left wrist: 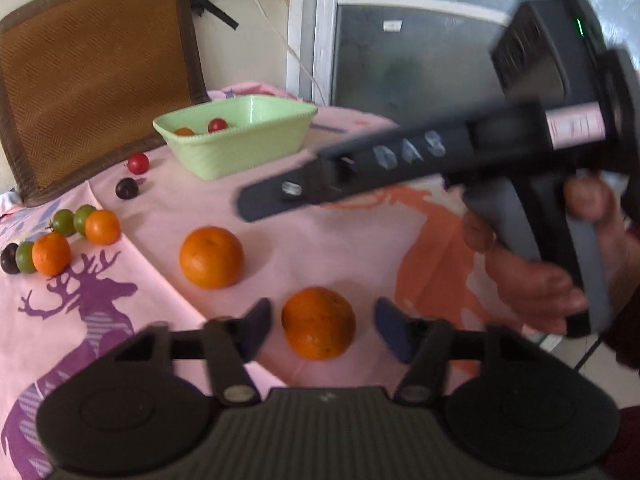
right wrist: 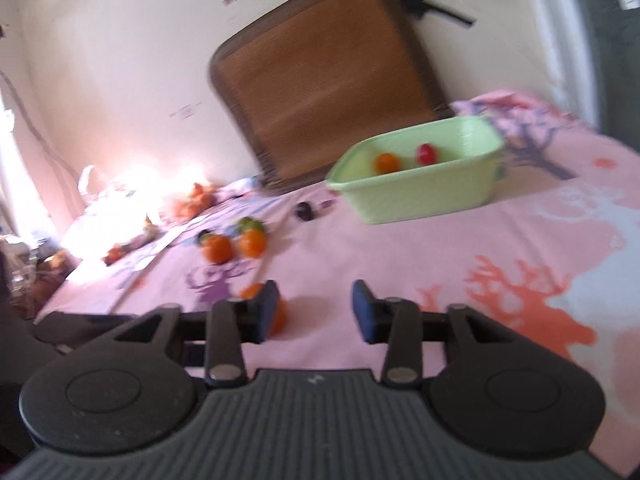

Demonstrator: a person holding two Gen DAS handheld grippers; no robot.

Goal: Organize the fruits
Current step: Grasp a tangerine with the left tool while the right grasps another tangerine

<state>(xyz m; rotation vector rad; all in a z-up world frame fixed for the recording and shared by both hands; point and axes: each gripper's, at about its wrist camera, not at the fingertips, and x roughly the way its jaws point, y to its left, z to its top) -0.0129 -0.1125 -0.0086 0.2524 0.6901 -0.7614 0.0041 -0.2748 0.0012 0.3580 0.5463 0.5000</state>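
Pink deer-print cloth covers the tabletop where we sort fruit, a brown woven cushion leaning at the wall behind.

We hold the left claw with its jaws apart around a round orange tangerine, a gap showing on each side, the pads not pressing. A second tangerine lies just beyond, to the left. Our right claw stands parted with nothing between its jaws; one orange fruit sits partly hidden behind its left finger. Farther back, the pale green plastic basket holds a small orange fruit and a red one.
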